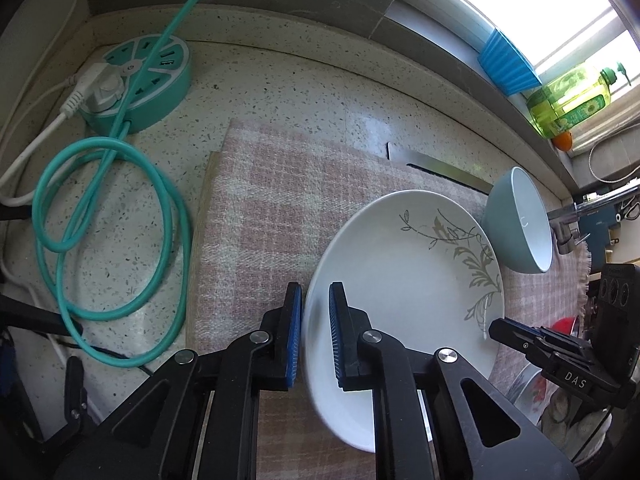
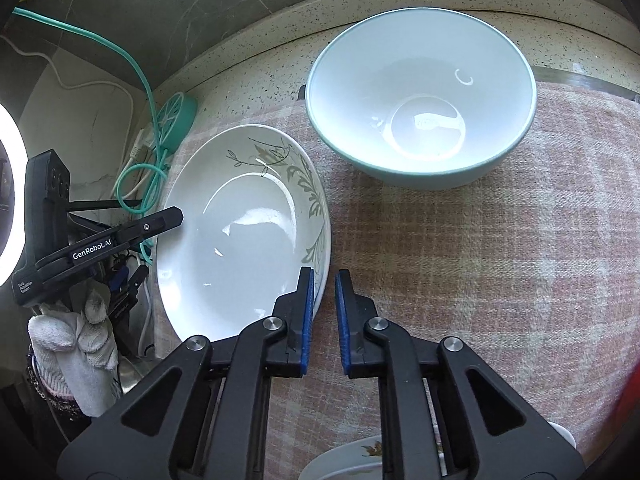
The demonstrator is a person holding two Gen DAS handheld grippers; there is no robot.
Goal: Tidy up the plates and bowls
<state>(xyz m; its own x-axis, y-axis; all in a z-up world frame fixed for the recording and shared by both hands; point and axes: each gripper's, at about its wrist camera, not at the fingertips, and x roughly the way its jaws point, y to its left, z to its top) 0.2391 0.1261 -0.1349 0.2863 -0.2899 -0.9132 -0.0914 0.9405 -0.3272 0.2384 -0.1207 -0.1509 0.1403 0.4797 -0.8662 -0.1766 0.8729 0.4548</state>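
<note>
Here both claws (image 1: 315,300) (image 2: 323,282) clamp the plate (image 1: 400,264) on a checked cloth (image 1: 256,216), apparently over speckled counter (image 1: 280,80).

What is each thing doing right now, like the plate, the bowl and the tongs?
Leaf-pattern plate: empty, gripped at both rims.
Blue-green bowl: upright, empty, untouched on the cloth.
Left tongs: shut on the plate's left rim.
Right tongs: shut on the plate's right rim.
Checked cloth: spread flat under the dishes.
White plug: plugged into the round teal socket.
</note>
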